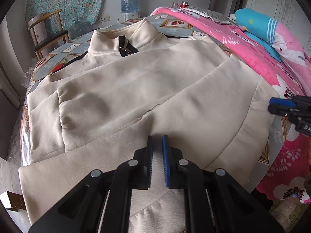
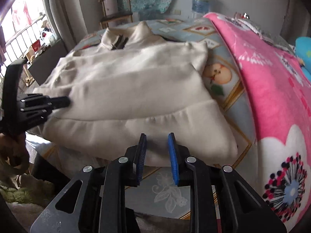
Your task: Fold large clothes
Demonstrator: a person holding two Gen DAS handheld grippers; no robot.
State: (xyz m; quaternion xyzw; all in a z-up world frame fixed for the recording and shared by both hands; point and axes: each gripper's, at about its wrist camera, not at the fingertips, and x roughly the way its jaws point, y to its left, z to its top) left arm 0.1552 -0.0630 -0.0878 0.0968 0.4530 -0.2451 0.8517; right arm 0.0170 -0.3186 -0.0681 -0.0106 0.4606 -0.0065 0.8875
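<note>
The cream jacket point(image 1: 136, 81) lies spread on the table point(image 2: 229, 89), which wears a fruit-print cloth, collar at the far end and hem at the near edge, so the whole garment is flat and reachable from where the person stands. Both sleeves appear already laid inward across the front, which narrows it into a long panel ready for a crosswise fold. The left gripper point(image 1: 157, 141) sits low over the near hem toward the left side; its jaws are nearly together with only a thin gap, and cream cloth shows in that gap, though whether the pads actually pinch it I cannot tell. The right gripper point(image 2: 157, 137) hovers at the near right corner of the hem, jaws parted a modest way with nothing pressed between the pads; the fabric edge lies just beyond its fingertips. Placing one gripper toward each side of the hem looks meant to let the near edge be lifted evenly and carried toward the collar. A pink floral blanket point(image 2: 272, 89) is heaped along the right, close to the jacket's edge, so the fold has little spare room on that side.
</note>
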